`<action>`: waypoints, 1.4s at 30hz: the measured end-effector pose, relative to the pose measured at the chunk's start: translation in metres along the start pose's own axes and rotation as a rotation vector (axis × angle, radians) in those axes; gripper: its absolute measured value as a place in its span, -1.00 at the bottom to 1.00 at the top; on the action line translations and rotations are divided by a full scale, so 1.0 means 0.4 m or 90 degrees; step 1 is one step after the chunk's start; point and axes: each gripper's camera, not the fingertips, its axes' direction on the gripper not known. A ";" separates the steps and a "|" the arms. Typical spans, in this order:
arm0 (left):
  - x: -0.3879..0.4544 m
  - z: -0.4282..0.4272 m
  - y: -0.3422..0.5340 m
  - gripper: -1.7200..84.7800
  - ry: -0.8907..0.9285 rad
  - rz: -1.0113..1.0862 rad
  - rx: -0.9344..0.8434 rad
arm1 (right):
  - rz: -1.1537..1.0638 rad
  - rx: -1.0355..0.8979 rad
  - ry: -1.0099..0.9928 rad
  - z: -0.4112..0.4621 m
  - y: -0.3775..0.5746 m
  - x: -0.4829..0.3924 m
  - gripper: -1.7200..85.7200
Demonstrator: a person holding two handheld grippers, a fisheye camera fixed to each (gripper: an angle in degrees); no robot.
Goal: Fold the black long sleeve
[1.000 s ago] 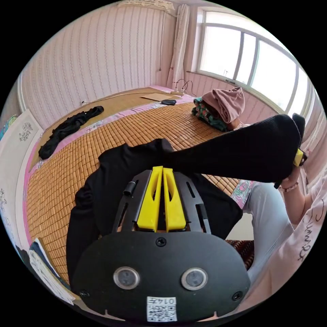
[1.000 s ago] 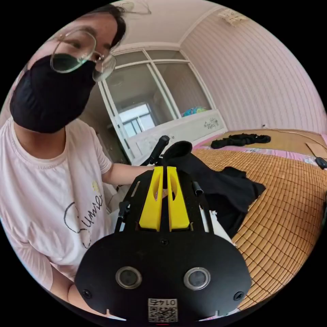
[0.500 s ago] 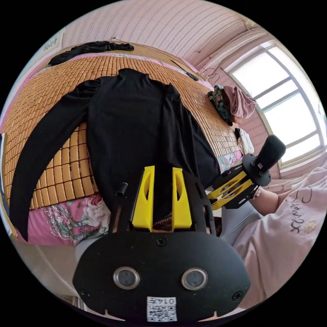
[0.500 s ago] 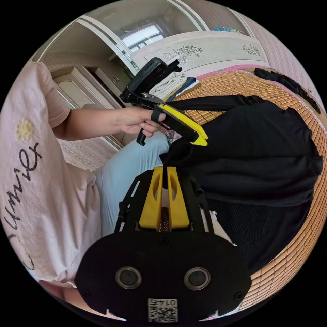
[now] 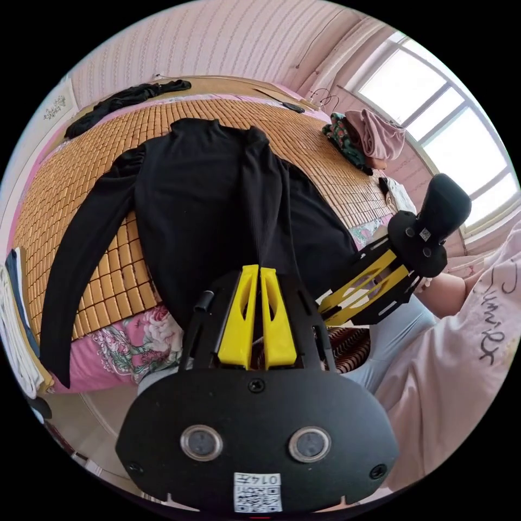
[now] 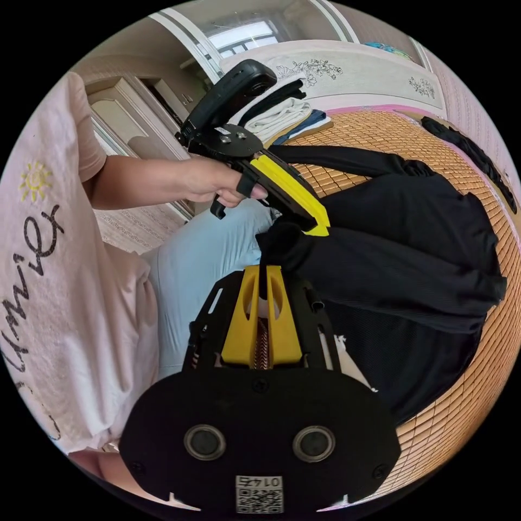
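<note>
The black long sleeve [image 5: 206, 190] lies flat on the bamboo mat [image 5: 81, 163], neck away from me. One sleeve is folded down the middle of its body; the other stretches out along the left. My left gripper [image 5: 259, 269] is shut on the folded sleeve's end at the bed's near edge. In the right gripper view the left gripper [image 6: 317, 222] bites the bunched black cloth [image 6: 412, 244]. My right gripper [image 6: 263, 269] is shut on a thin fold of the same cloth just beside it. It also shows in the left gripper view as the right gripper [image 5: 325, 309] at the hem.
Another black garment [image 5: 125, 100] lies at the mat's far side. A pink and green clothes pile [image 5: 369, 141] sits near the window. Folded clothes [image 6: 277, 114] are stacked by the headboard. The person's legs [image 6: 201, 271] are close against the bed's edge.
The sleeve, held up in the air a second ago, now lies across the shirt's body. My left jaws were open half a second ago and have closed on the sleeve's end.
</note>
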 end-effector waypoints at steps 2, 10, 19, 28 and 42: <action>-0.023 0.018 0.019 -0.96 -0.015 -0.013 -0.039 | 0.004 -0.016 -0.001 0.021 -0.016 0.012 -0.90; -0.123 -0.020 -0.039 -0.84 -0.034 -0.038 -0.047 | 0.121 -0.055 0.097 -0.052 0.039 0.114 -0.82; -0.070 0.007 -0.594 -0.86 -0.045 0.172 0.101 | 0.425 0.123 0.287 -0.261 0.096 0.384 -0.80; -0.129 0.349 -0.907 -0.89 0.020 0.025 -0.118 | 0.521 0.121 0.298 -0.234 0.142 0.525 -0.89; -0.200 0.364 -0.888 -0.95 0.065 -0.052 0.034 | 0.596 0.230 0.269 -0.317 0.303 0.566 -0.96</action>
